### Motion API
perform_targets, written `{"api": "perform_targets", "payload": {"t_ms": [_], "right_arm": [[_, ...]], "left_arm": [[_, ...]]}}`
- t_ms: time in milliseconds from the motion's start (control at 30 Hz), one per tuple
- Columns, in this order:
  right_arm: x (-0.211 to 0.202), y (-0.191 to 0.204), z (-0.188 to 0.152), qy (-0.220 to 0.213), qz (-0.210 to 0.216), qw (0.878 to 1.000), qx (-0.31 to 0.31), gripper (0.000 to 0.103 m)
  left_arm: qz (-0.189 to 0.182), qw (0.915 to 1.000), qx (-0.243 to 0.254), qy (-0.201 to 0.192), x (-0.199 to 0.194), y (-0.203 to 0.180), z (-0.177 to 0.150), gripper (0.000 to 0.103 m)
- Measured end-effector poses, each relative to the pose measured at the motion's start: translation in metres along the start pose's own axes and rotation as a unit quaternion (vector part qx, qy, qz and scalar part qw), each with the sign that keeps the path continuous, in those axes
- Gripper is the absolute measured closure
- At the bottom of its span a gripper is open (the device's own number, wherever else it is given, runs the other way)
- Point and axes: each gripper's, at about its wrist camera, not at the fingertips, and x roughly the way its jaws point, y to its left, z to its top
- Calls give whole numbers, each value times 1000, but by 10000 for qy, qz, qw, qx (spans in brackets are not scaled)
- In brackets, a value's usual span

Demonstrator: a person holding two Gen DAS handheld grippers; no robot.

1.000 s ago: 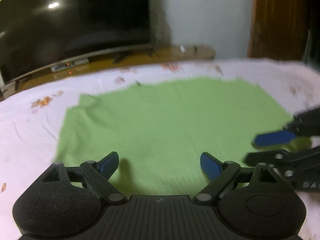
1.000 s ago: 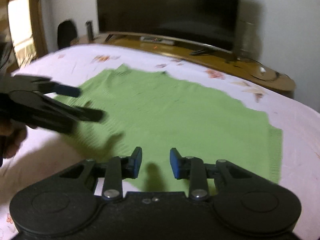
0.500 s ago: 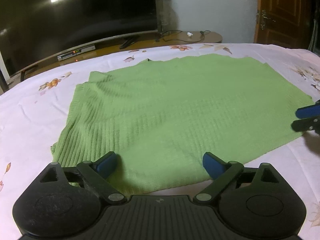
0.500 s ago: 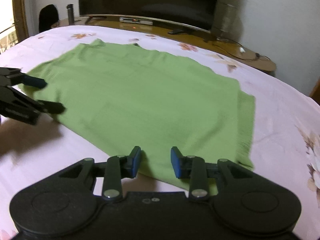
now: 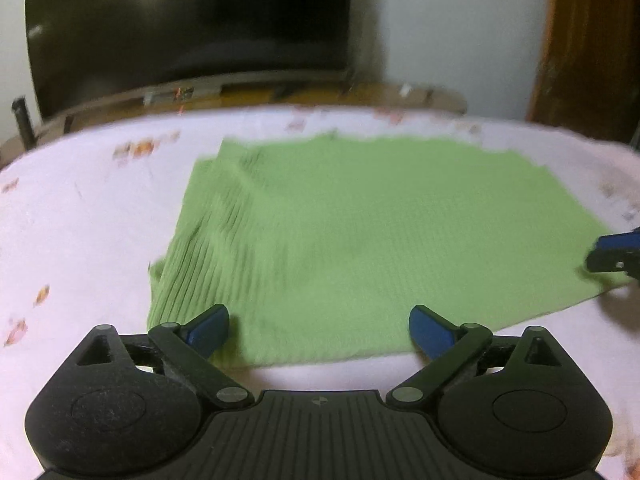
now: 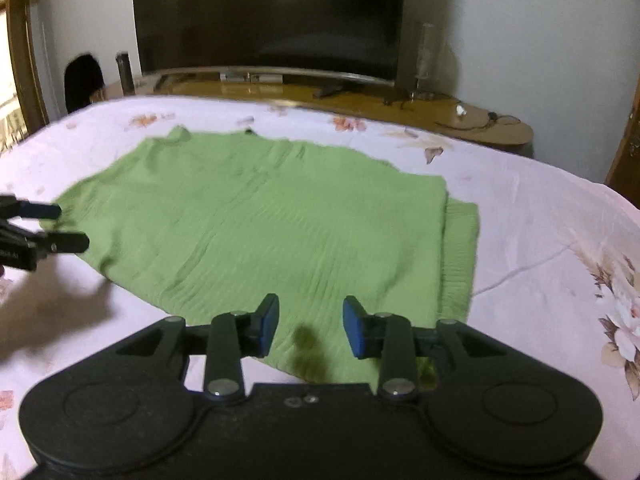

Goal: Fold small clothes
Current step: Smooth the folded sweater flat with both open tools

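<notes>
A green knit garment (image 5: 360,240) lies flat on the floral bedsheet (image 5: 80,220). The left gripper (image 5: 319,326) hovers over its near edge, fingers wide; the right gripper (image 6: 310,326) holds nothing, fingers narrow.

We are spreading the left gripper (image 5: 319,330) wider than a second ago, with only the near hem of the green garment (image 5: 360,236) lying between its blue pads and nothing gripped. We are drawing the two tools apart: the right gripper (image 6: 310,328), which was crowding the right side of the left wrist view, is now showing only its tips at that view's edge, and in the right wrist view the left gripper is sitting farther out at the garment's left corner.
</notes>
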Motion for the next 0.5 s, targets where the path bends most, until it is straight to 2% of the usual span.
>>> {"api": "perform_targets", "payload": {"t_ms": [33, 100, 200, 300, 367, 400, 467, 500], "right_arm": [[8, 0, -1, 136, -27, 9999, 4, 69], [22, -7, -11, 422, -106, 9990, 105, 69], [14, -24, -17, 390, 73, 9979, 511, 67], [-3, -25, -13, 158, 164, 9981, 572, 67], [-11, -23, -11, -11, 281, 9975, 643, 68], [-13, -22, -11, -98, 341, 9969, 709, 76], [-16, -18, -9, -246, 365, 9962, 758, 87], [-14, -17, -7, -269, 394, 9958, 777, 88]], "left_arm": [[-25, 10000, -30, 89, 7, 4, -4, 7], [-26, 10000, 16, -2, 4, 9, -8, 7], [-268, 9992, -166, -249, -20, 21, -10, 7], [-583, 9950, -718, -385, -38, 35, -21, 7], [-752, 9896, -1179, -340, -40, 41, -33, 7], [-830, 9848, -1499, -292, -38, 45, -39, 7], [-802, 9730, -2148, -262, -31, 54, -50, 17], [-853, 9648, -2452, -411, -30, 59, -54, 17]]}}
